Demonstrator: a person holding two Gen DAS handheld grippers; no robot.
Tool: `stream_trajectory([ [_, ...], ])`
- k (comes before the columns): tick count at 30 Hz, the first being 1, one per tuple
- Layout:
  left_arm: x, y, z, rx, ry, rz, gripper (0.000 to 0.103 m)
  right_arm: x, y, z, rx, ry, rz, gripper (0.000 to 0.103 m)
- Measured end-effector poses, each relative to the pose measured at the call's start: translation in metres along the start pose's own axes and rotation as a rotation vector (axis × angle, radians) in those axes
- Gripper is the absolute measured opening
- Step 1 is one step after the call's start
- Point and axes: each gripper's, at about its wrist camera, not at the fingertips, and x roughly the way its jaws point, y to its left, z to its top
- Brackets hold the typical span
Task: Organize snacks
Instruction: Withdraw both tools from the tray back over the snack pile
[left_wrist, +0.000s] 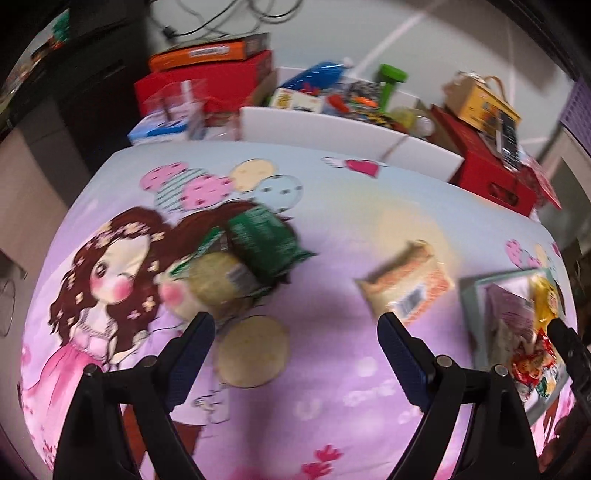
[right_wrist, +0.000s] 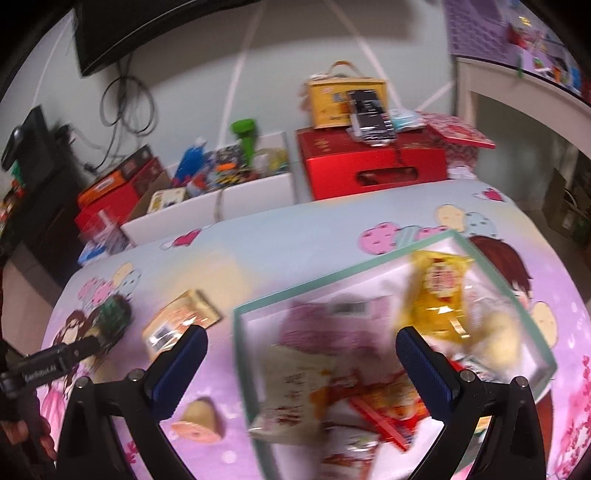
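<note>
My left gripper (left_wrist: 295, 328) is open and empty above the cartoon-print tablecloth. Ahead of it lie a green snack packet (left_wrist: 258, 240) over a round cracker pack (left_wrist: 218, 280), a round biscuit (left_wrist: 251, 354) by the left finger, and an orange-tan packet (left_wrist: 406, 284) near the right finger. My right gripper (right_wrist: 301, 341) is open and empty over a teal-rimmed tray (right_wrist: 332, 284) that holds a yellow bag (right_wrist: 436, 295), a pink pack (right_wrist: 332, 325) and red-white packets (right_wrist: 369, 406). The orange-tan packet (right_wrist: 181, 325) and a small cone-shaped snack (right_wrist: 199, 424) lie left of the tray.
Behind the table stand a white box of toys (left_wrist: 332, 125), red boxes (left_wrist: 491, 170) with a yellow carton (left_wrist: 480, 99) on top, and stacked orange and red boxes (left_wrist: 207, 66). The left gripper's body (right_wrist: 48, 360) shows at the left edge of the right wrist view.
</note>
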Motion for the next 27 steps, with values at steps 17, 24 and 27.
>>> stream_trajectory([
  [17,0.005,0.044,-0.023,-0.103,0.074,0.009,0.090,0.024,0.086,-0.045,-0.184,0.140,0.098,0.103],
  [24,0.018,0.042,-0.036,-0.099,0.130,0.010,0.090,0.032,0.099,-0.064,-0.222,0.199,0.094,0.103],
  [27,0.022,0.044,-0.035,-0.107,0.136,0.011,0.090,0.033,0.101,-0.068,-0.228,0.206,0.088,0.102],
])
